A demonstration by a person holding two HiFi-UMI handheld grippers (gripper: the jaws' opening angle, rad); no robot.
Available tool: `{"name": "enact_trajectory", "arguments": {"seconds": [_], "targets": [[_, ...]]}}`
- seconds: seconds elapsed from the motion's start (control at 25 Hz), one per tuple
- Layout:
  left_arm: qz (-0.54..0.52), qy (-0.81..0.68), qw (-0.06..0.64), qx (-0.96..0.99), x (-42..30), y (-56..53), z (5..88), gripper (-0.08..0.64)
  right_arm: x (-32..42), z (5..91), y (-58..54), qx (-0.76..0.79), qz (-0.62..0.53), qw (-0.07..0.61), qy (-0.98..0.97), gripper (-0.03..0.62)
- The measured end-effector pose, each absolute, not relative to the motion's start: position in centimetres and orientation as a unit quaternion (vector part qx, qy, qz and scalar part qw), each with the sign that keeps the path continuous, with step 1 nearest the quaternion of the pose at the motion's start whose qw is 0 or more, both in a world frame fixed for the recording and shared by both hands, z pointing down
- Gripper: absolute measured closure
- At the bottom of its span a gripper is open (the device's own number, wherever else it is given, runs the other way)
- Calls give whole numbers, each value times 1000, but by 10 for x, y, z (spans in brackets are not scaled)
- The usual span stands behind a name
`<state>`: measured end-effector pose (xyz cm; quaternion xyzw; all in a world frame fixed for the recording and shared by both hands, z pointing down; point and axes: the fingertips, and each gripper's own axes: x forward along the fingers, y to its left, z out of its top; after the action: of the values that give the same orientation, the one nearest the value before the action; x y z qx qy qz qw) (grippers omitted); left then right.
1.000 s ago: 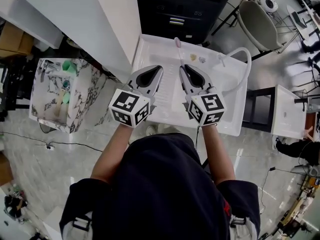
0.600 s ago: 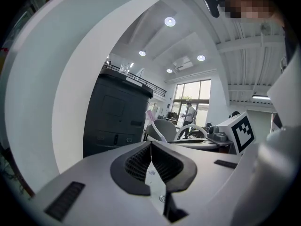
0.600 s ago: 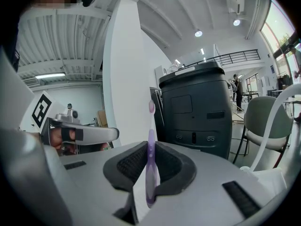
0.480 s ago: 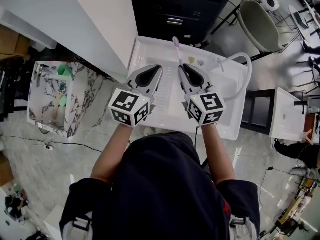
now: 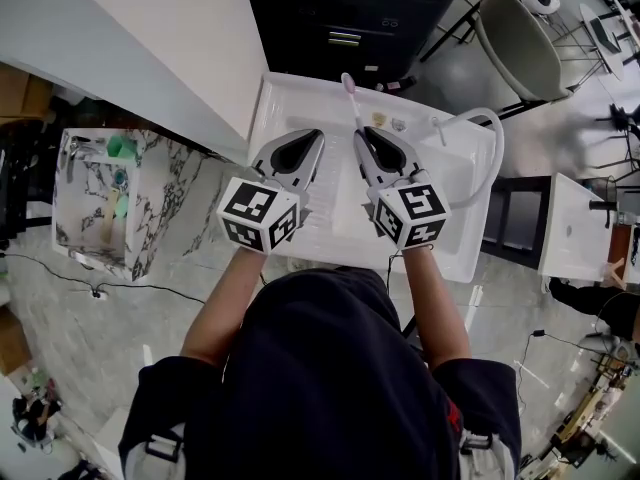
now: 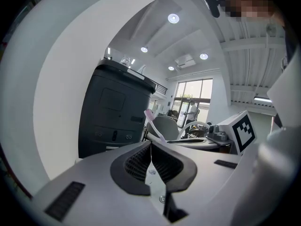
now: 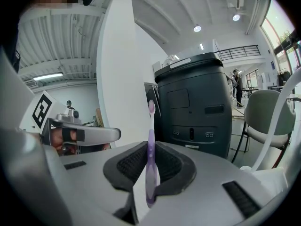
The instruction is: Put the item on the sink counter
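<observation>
A purple-and-pink toothbrush [image 7: 150, 145] stands upright, bristle head up, and my right gripper [image 7: 150, 149] is shut on its handle. From the head view, the toothbrush [image 5: 351, 98] sticks out past my right gripper [image 5: 362, 136] over the back part of the white sink [image 5: 290, 93]. My left gripper [image 5: 316, 138] hangs beside it over the basin, jaws closed together with nothing in them. In the left gripper view my left gripper [image 6: 151, 146] is shut, and the toothbrush [image 6: 153, 124] shows just beyond its tips.
Two small items [image 5: 388, 122] lie on the sink's back ledge beside a white looping hose [image 5: 488, 128]. A dark cabinet [image 5: 360, 8] stands behind the sink, a white wall [image 5: 150, 38] at left. A marble-patterned stand [image 5: 100, 193] sits left, a chair [image 5: 520, 48] and white table [image 5: 575, 223] right.
Both grippers have moved a little forward and down over the sink, side by side. The toothbrush stays clamped upright in the right one.
</observation>
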<state>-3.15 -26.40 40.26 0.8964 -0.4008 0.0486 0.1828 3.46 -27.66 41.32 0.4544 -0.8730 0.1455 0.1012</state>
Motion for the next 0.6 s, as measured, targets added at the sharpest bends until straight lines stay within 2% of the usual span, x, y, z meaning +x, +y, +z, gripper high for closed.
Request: {"name": "enact_trajectory", "arguments": {"seconds": [0.6], "targets": [[63, -425, 209, 879, -37, -285, 430, 545, 40, 437, -298, 439, 165, 117, -875, 525]]}}
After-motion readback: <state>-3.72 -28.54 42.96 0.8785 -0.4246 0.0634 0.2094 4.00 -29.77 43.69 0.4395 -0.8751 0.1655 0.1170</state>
